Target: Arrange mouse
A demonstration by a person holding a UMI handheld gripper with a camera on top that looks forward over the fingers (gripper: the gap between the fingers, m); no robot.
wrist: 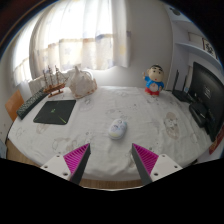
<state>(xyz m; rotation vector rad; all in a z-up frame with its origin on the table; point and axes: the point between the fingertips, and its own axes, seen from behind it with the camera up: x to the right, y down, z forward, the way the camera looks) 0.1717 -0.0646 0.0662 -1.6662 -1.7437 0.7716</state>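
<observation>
The white mouse (118,128) lies on the bench (95,140), covered in a pale cloth. The gripper (112,160) hovers just short of the mouse, its fingers (78,158) spread wide and empty. A dark mouse pad (55,112) lies left of the mouse; a cartoon figurine (155,80) stands beyond it, to the right.

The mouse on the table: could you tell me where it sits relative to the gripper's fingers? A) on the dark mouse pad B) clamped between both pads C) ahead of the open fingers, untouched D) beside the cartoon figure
C: the white mouse lies on the tablecloth ahead of the open gripper, clear of both fingers.
</observation>
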